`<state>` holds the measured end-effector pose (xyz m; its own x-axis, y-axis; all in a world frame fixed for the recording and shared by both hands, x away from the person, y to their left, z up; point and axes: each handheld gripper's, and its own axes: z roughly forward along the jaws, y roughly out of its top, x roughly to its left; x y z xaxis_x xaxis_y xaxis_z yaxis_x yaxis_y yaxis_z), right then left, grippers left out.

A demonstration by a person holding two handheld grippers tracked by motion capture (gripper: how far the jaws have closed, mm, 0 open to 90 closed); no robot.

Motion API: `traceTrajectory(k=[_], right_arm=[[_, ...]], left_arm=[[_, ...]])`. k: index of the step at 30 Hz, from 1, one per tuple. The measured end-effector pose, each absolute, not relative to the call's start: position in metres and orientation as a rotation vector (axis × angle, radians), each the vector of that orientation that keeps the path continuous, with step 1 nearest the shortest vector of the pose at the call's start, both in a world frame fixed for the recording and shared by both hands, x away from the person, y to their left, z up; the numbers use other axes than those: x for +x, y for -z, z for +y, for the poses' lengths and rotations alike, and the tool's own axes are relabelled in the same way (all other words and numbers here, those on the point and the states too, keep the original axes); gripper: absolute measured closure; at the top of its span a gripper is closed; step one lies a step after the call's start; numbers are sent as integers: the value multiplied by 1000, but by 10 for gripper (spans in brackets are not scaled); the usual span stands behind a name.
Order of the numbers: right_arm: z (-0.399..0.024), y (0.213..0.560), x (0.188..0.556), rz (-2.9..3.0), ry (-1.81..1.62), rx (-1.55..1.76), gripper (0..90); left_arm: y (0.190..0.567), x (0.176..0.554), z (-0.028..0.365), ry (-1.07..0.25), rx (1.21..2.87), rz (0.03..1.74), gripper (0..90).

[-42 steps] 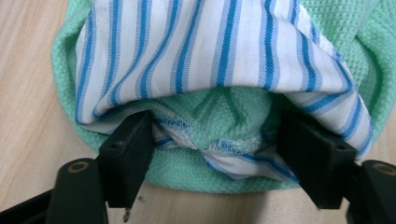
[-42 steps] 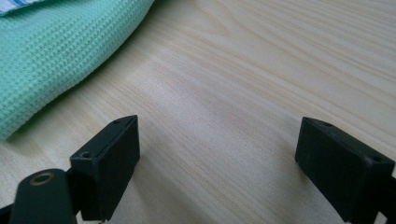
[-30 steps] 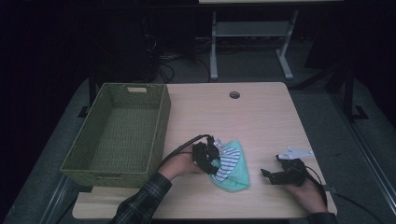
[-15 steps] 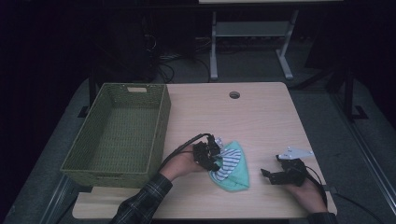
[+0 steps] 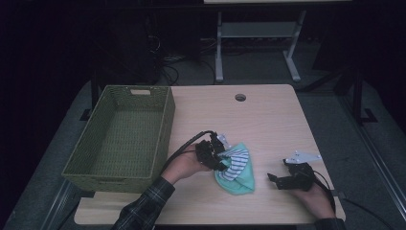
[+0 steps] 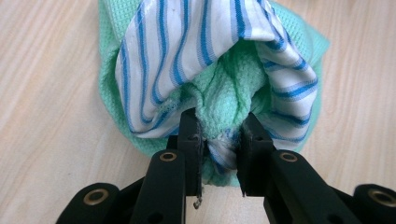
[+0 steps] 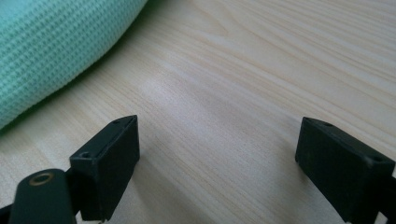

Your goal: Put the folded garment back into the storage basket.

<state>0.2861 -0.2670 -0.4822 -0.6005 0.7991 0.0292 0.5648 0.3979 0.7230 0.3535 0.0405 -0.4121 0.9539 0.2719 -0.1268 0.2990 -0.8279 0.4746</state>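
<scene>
Cloth (image 6: 219,60), a bunched bundle of mint-green waffle weave and white fabric with blue stripes, lies on the desk (image 5: 268,120) just right of the wicker basket (image 5: 119,139). Left tool (image 6: 219,149) pinches its near fold. Right tool (image 7: 217,144) rests right of the cloth, jaws spread.

Very little differs from a second ago. The left tongs (image 5: 218,155) sit a touch closer over the bundle of cloths (image 5: 237,168), which looks slightly more gathered at the pinched end than before; the change is too slight to be sure of. The right tongs (image 5: 277,179) show no shift on the desk (image 5: 268,120).
</scene>
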Motion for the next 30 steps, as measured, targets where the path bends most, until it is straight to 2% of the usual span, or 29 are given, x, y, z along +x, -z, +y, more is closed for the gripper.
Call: traceTrajectory(k=[30], right_arm=[[-267, 482, 286, 2336, -1021, 1195, 134]], left_arm=[[343, 361, 64, 14, 2547, 421, 738]])
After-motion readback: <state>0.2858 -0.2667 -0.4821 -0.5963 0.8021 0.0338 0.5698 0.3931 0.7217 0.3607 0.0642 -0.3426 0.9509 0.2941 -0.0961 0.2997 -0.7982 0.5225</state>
